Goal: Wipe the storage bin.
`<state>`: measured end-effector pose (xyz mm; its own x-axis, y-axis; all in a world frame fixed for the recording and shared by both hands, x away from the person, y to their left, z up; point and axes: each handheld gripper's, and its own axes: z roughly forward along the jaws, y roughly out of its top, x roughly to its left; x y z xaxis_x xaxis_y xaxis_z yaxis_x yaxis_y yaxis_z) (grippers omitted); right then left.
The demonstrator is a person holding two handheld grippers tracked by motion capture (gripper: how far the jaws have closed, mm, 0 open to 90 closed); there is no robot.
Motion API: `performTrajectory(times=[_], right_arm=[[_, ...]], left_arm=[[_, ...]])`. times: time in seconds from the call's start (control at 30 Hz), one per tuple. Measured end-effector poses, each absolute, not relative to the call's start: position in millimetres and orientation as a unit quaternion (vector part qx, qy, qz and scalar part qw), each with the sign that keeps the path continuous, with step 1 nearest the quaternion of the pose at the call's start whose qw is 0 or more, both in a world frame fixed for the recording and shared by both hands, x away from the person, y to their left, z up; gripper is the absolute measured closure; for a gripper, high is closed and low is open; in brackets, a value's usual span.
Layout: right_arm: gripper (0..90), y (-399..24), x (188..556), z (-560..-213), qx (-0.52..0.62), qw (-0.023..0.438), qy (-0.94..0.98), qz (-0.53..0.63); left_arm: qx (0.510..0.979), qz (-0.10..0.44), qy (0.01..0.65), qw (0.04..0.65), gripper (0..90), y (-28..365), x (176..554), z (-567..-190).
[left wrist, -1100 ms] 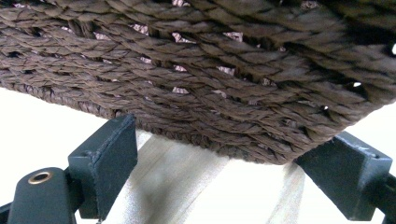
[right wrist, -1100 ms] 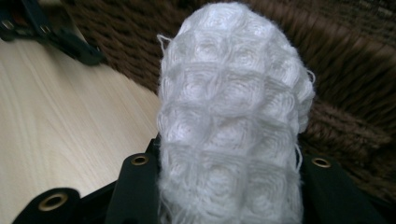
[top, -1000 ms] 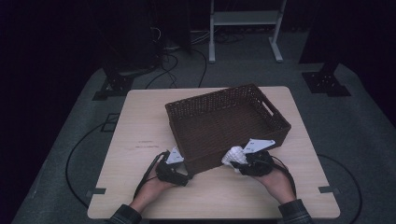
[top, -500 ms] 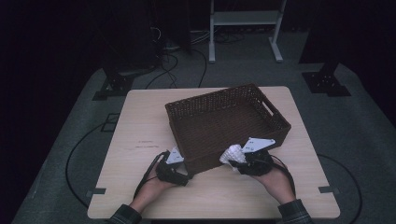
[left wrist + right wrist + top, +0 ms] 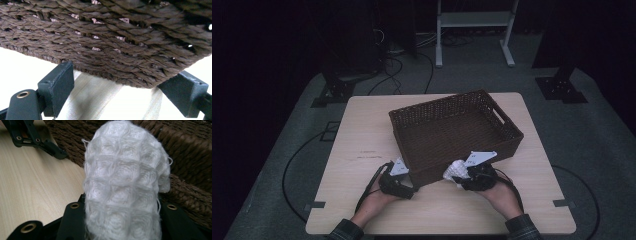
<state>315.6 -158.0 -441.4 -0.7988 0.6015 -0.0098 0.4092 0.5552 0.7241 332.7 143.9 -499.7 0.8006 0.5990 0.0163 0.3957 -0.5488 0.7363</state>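
A dark brown wicker basket [image 5: 452,127] stands on the table with nothing in it. My left gripper [image 5: 403,181] sits at its near-left corner with its jaws spread wide. In the left gripper view the left gripper [image 5: 122,81] has the basket wall [image 5: 112,37] just ahead of its fingertips [image 5: 58,85], and bare table shows between them. My right gripper [image 5: 464,176] is at the basket's near wall, shut on a white waffle-knit cloth [image 5: 453,171]. In the right gripper view the bunched cloth [image 5: 125,182] rises between the jaws of the right gripper [image 5: 122,222] and hides their tips.
The light wooden table [image 5: 362,130] has bare room to the left of the basket and along its near edge. My left gripper [image 5: 37,140] shows at the upper left of the right gripper view. Cables and stand legs [image 5: 472,35] lie on the dark floor beyond.
The right gripper has edged slightly left along the basket's near wall with the cloth. The left gripper and the basket have stayed put.
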Motion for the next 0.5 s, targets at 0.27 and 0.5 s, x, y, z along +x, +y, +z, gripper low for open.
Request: performTrajectory(times=[0.27,0.5], right_arm=[[56.6,-151,318,-457,0.292,0.114,0.881,0.353],[56.6,-139,322,-474,0.288,0.102,0.893,0.332]], left_arm=[[0.870,0.134,0.286,0.379,13.9,144,333,-500],[0.870,0.134,0.286,0.380,13.9,144,333,-500]])
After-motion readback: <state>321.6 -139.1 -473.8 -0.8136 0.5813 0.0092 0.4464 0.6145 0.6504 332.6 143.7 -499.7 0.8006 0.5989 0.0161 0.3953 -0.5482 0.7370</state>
